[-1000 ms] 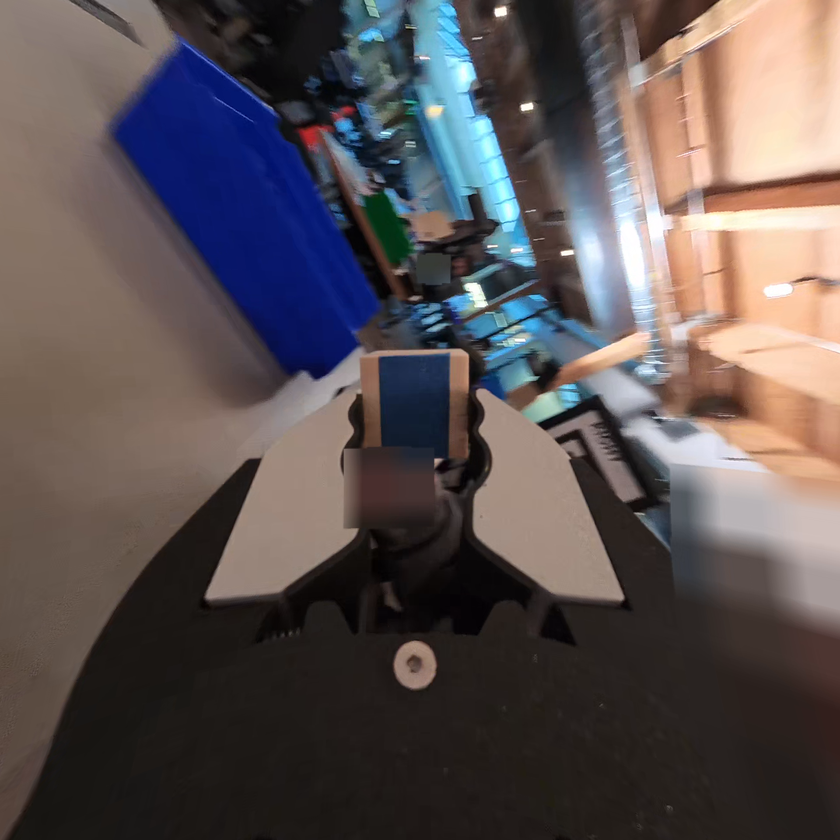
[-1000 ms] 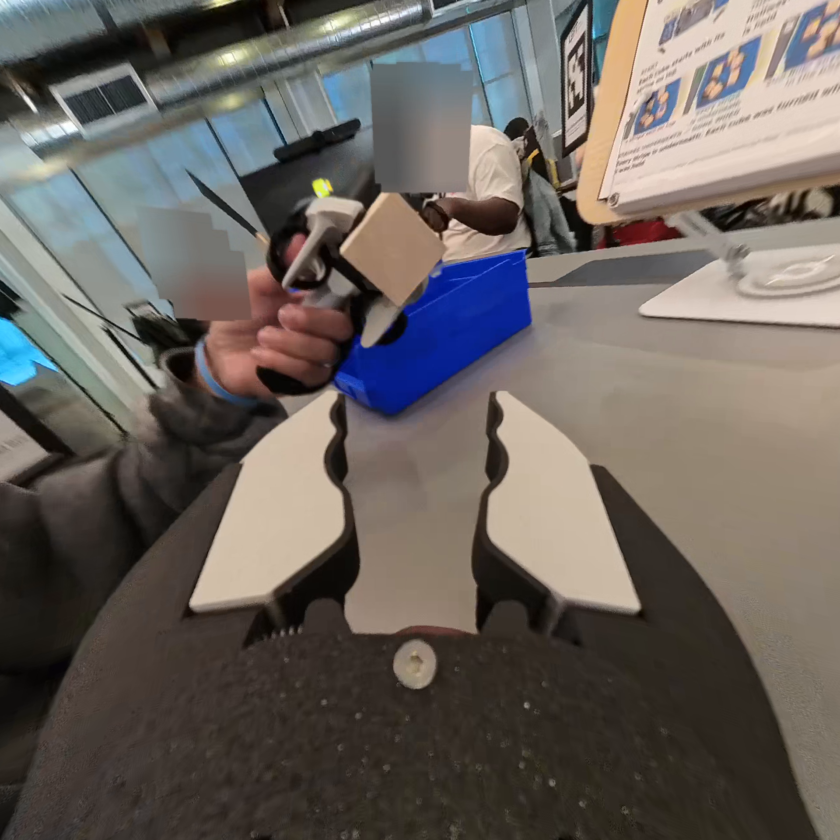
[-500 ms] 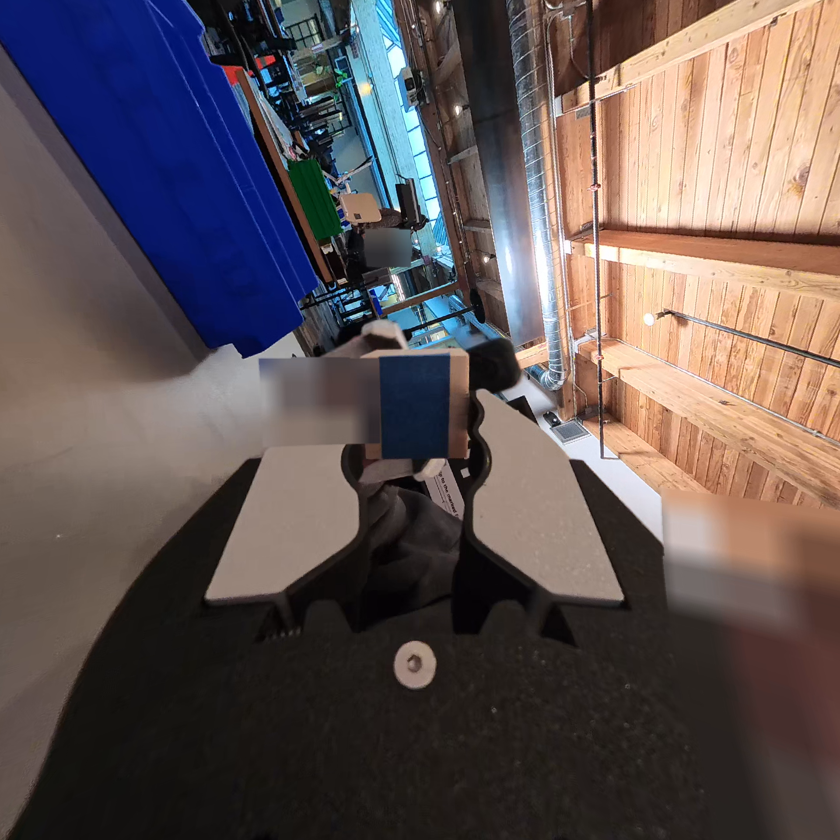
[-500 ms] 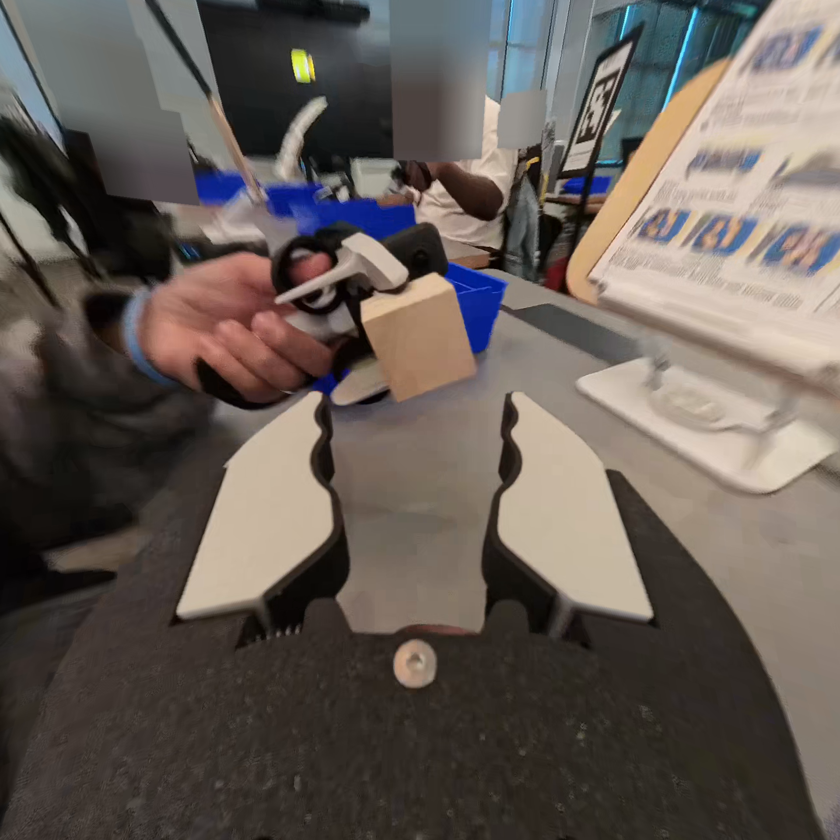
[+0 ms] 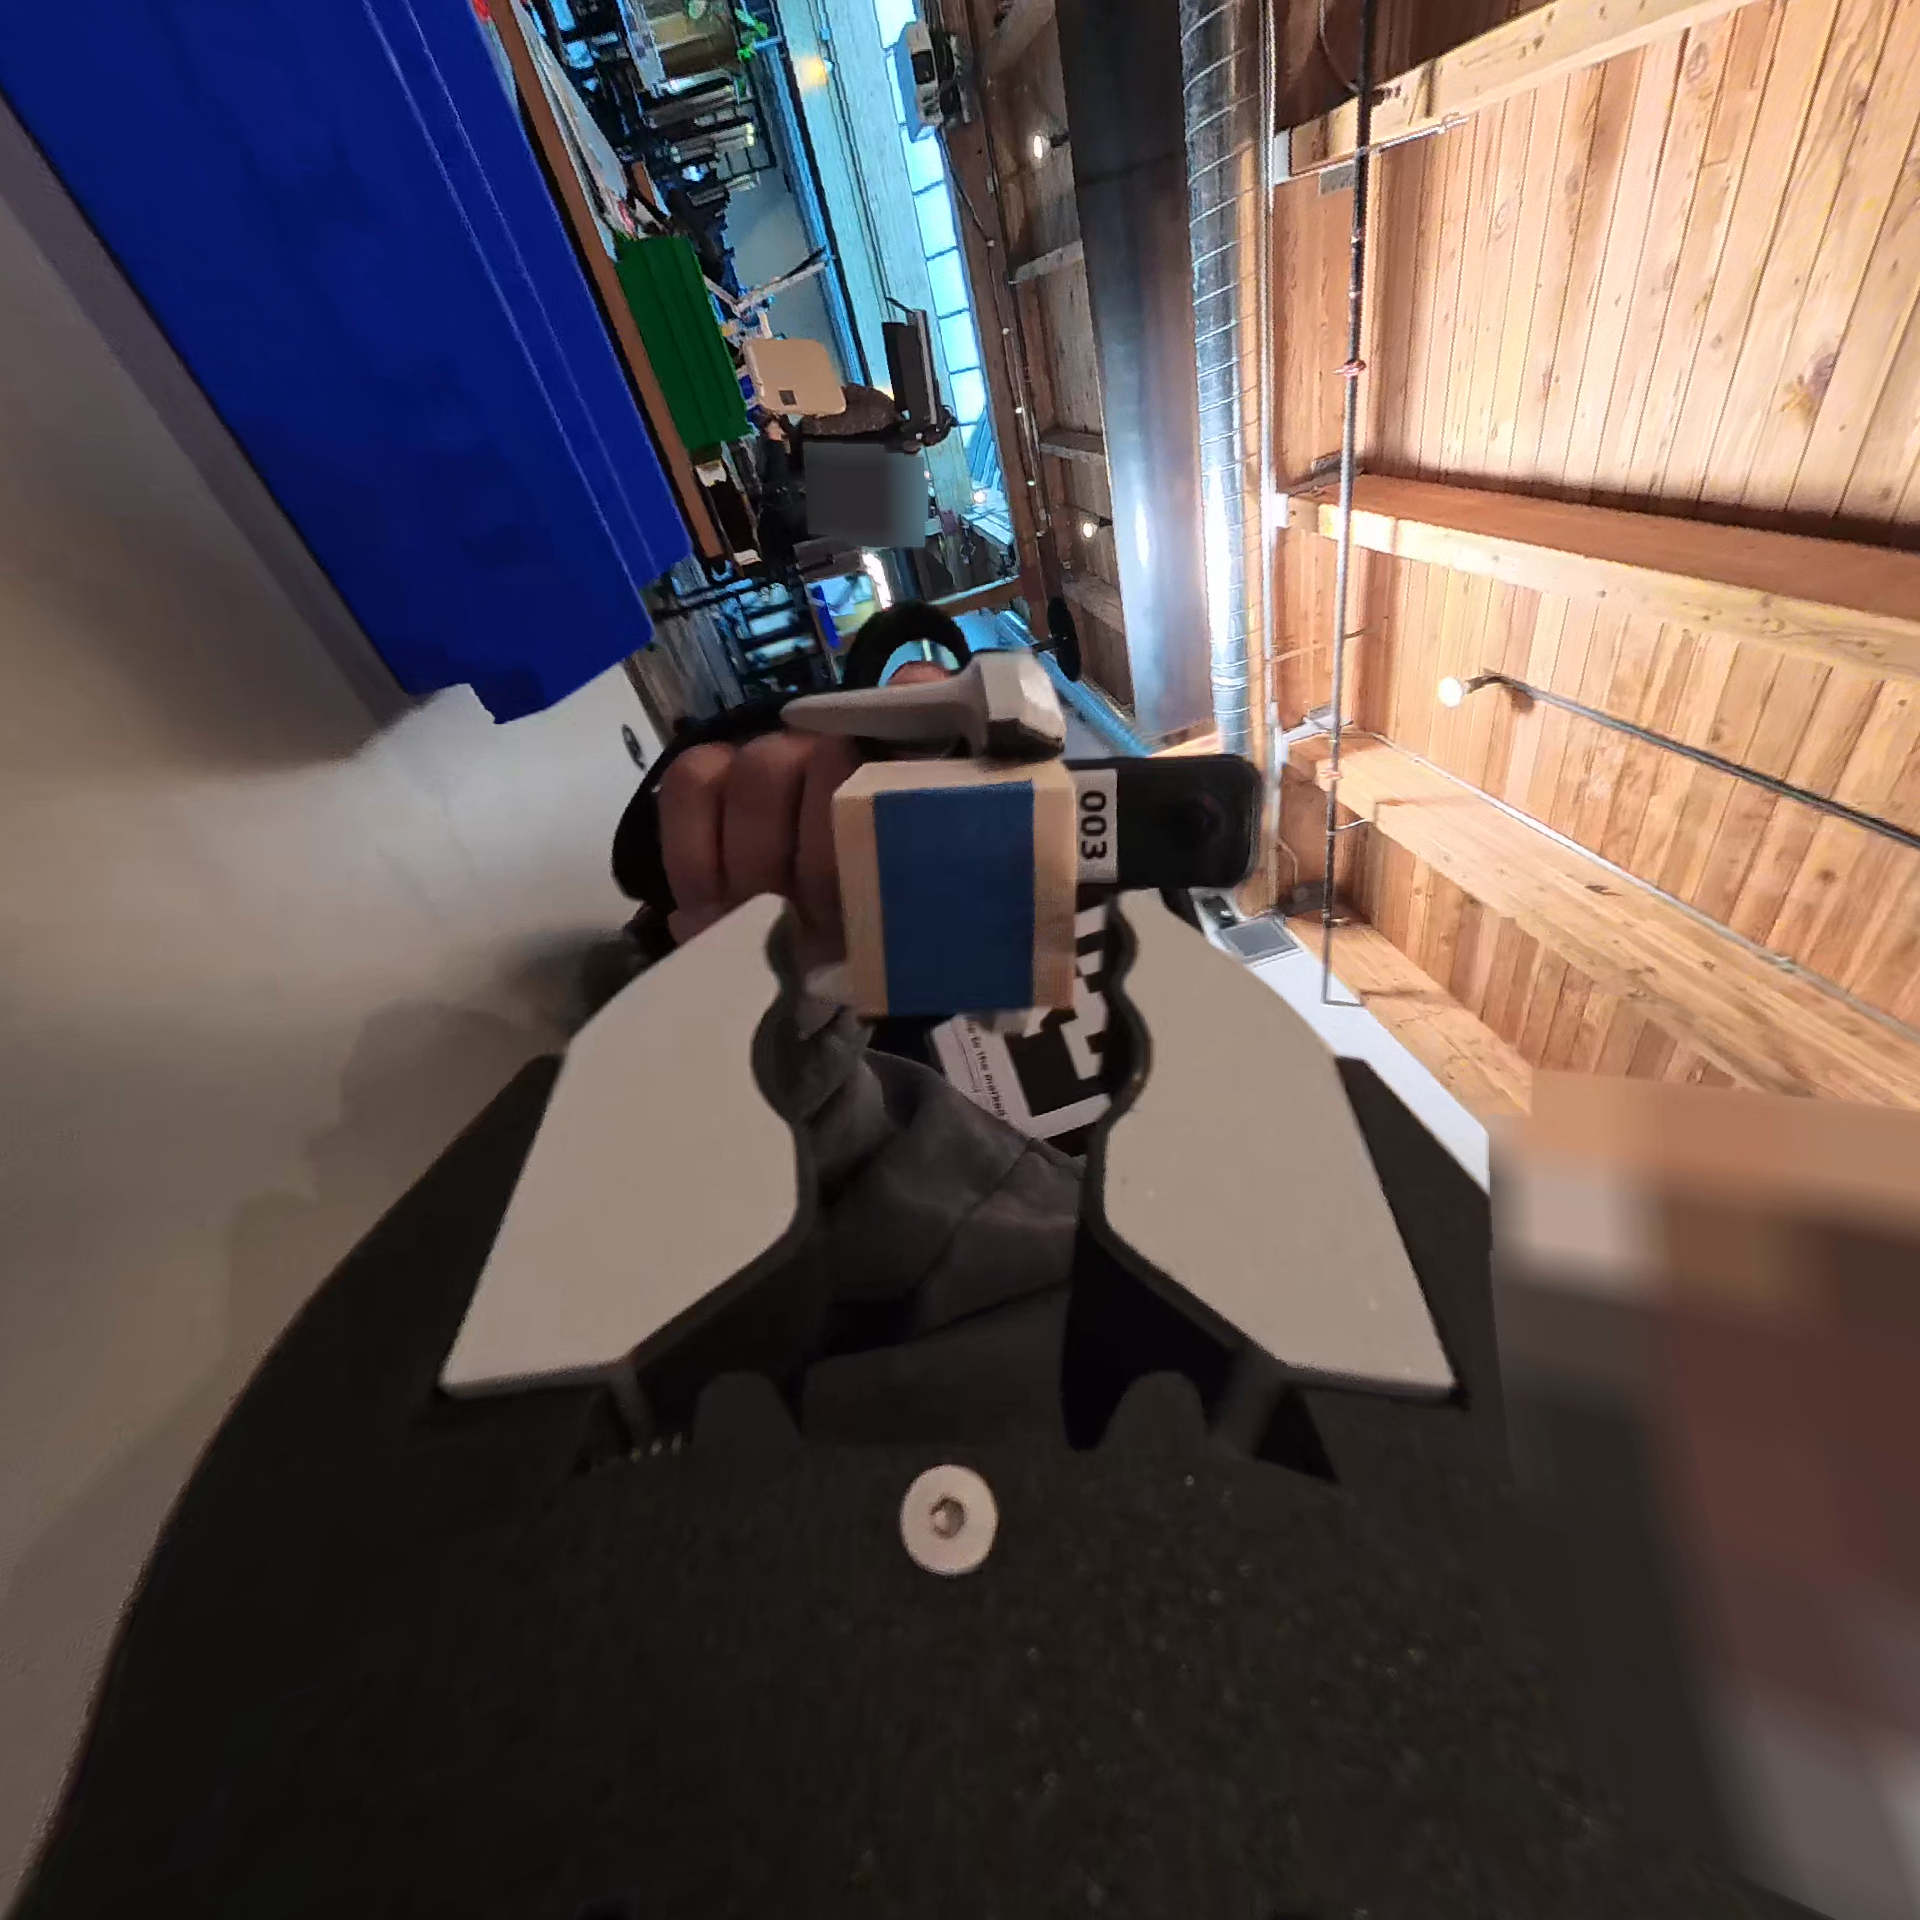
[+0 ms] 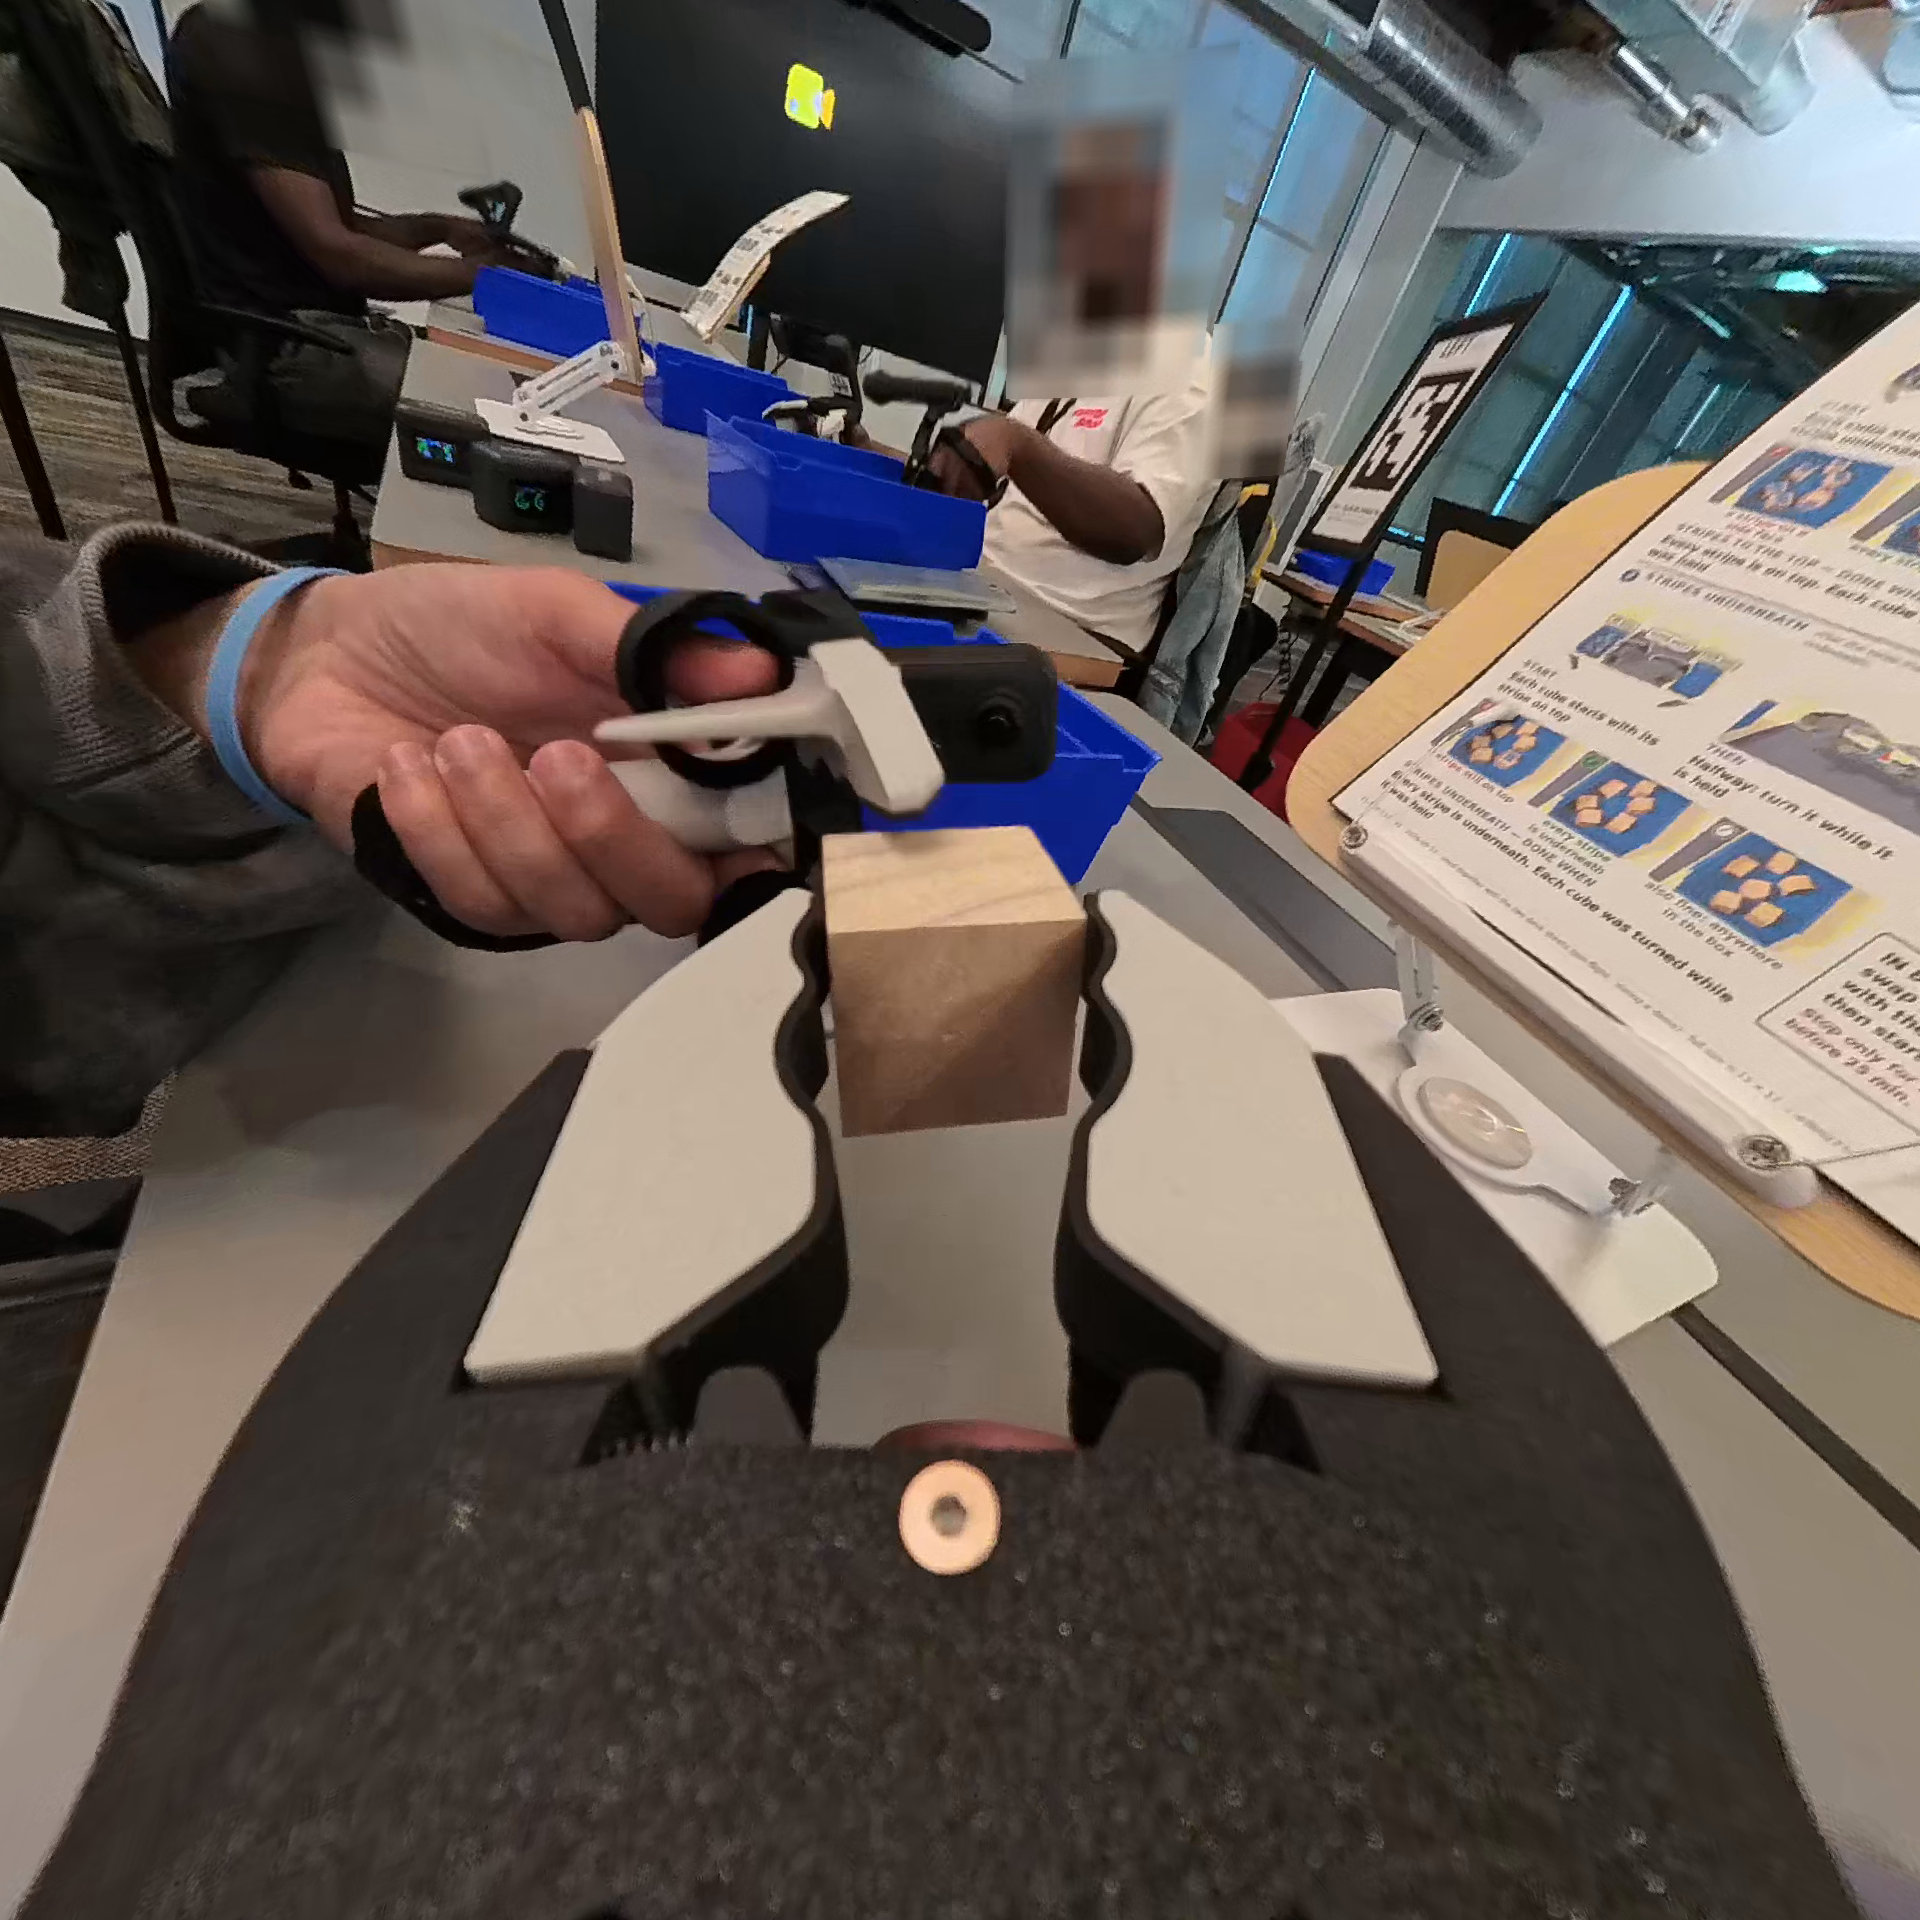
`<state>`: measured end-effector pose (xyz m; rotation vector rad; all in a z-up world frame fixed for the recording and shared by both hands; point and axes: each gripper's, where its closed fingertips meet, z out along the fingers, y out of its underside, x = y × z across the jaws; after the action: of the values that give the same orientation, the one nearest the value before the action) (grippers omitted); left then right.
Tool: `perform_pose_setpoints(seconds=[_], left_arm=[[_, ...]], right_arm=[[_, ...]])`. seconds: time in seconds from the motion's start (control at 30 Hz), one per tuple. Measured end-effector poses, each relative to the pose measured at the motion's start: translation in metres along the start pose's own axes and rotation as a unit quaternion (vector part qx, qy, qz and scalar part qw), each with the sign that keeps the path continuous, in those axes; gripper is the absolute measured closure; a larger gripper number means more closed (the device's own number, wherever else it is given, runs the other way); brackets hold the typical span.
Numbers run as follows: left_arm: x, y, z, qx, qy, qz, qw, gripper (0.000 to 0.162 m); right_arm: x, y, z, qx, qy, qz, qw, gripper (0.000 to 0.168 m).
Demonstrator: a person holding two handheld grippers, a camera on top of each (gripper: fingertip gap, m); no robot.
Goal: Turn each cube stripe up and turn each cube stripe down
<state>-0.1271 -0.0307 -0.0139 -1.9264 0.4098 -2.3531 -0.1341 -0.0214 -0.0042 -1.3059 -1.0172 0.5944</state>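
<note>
A wooden cube [image 6: 951,997] sits between the fingers of my right gripper [image 6: 951,914], which is shut on its two sides and holds it above the grey table [image 6: 312,1091]. Only plain wood faces show in the right wrist view. In the left wrist view the cube [image 5: 951,894] shows its blue stripe face toward the camera. My left gripper [image 5: 951,914] is open, with a gap between its tips and the cube. In the right wrist view the left gripper [image 6: 790,748], held in a hand, sits just behind the cube. One finger of the right gripper [image 5: 914,712] shows in the left wrist view.
A blue bin [image 6: 1039,790] stands on the table behind the cube and also shows in the left wrist view [image 5: 364,312]. An instruction board [image 6: 1662,831] on a white stand base [image 6: 1507,1195] is at the right. People sit at tables farther back.
The left gripper, which held the cube, has opened. The right gripper has moved up to the cube and shut on it.
</note>
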Motion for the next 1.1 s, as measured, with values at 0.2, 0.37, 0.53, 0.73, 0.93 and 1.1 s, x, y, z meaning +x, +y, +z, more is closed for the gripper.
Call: perform_pose_setpoints(seconds=[0.2,0.37,0.53,0.73,0.93,1.1], left_arm=[[0.001,0.036,-0.030,0.017,-0.101,0.160,0.982,0.090],[-0.037,0.098,-0.045,0.009,-0.180,0.269,0.946,0.096],[-0.030,0.110,-0.040,-0.020,-0.154,0.278,0.948,0.098],[-0.035,0.116,-0.039,-0.044,-0.214,0.357,0.908,0.100],[-0.030,0.118,-0.038,-0.044,-0.194,0.339,0.920,0.100],[-0.030,0.116,-0.039,-0.040,-0.180,0.316,0.931,0.100]], right_arm=[[0.019,-0.028,-0.036,0.004,0.011,0.004,1.000,0.122],[0.046,-0.030,-0.064,-0.037,0.046,0.020,0.998,0.122],[0.087,-0.017,-0.102,-0.145,0.110,0.018,0.983,0.122],[0.167,0.045,-0.160,-0.363,0.166,-0.001,0.917,0.122],[0.212,0.171,-0.182,-0.560,0.099,0.119,0.814,0.122],[0.206,0.222,-0.191,-0.630,0.070,0.169,0.754,0.122]])
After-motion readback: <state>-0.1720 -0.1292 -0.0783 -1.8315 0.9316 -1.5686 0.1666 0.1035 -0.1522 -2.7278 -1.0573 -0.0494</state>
